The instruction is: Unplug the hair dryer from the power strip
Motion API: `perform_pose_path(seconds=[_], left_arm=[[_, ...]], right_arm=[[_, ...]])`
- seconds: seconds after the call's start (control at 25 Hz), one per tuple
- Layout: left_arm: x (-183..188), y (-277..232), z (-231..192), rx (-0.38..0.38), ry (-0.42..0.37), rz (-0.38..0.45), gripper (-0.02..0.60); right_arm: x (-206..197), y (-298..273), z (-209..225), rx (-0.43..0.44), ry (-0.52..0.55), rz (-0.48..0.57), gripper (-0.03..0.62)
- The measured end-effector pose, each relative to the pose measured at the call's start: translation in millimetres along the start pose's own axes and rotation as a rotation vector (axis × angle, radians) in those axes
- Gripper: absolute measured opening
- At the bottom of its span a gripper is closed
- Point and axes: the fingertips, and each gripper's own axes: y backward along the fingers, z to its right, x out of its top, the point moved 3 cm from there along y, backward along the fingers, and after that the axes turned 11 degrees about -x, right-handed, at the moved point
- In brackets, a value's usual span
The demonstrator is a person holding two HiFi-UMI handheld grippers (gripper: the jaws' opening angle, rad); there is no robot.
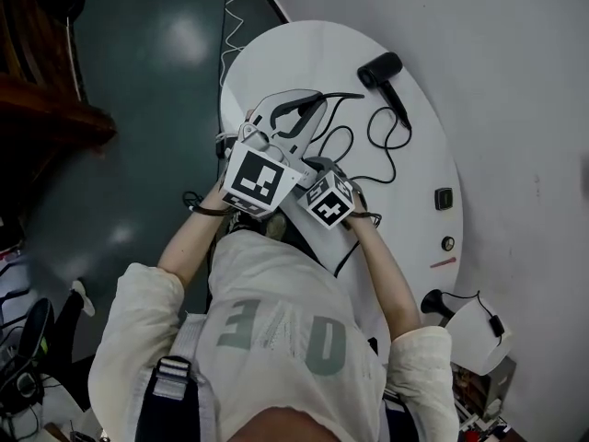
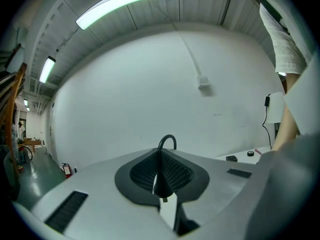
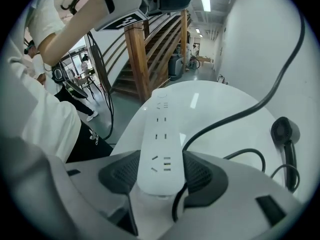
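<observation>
**Plug Held in Left Gripper, Power Strip Clamped in Right**

1. Your left gripper [image 2: 161,171] points level at the white wall [image 2: 150,94]. Its jaws are pressed together on the black plug [image 2: 162,185]. A metal prong shows below the pinch, and the cable [image 2: 167,139] loops out at 12 o'clock above it. The plug is out of the power strip and off the table. In the head view this gripper [image 1: 304,109] sits at 11 o'clock of the right one's marker cube [image 1: 329,201], with the cable [image 1: 345,94] leaving its tip toward 3 o'clock.

2. Your right gripper [image 3: 162,173] points steeply down. Its jaws stand wide and pinch the white power strip [image 3: 160,134] by its two long sides, one dark pad [image 3: 120,171] against each. The strip lies flat on the white oval table [image 3: 210,104] and runs away toward 12 o'clock.

3. The black hair dryer [image 1: 382,70] lies on the table [image 1: 423,155] at 1 o'clock of both grippers, well apart from them, with its cable coiled in loose loops between. In the right gripper view the dryer [image 3: 284,131] lies at 3 o'clock of the strip.

4. A small black block [image 1: 444,198] rests near the table's 3 o'clock edge.
</observation>
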Motion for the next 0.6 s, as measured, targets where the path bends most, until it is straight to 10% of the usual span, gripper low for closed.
perform_pose_path(seconds=[0.6], left_arm=[[-104.7,-49.4,-30.1,0.061,0.123,-0.222,0.018]], right_arm=[[3.1,-0.1,0.0,-0.016,-0.028,0.044,0.265]])
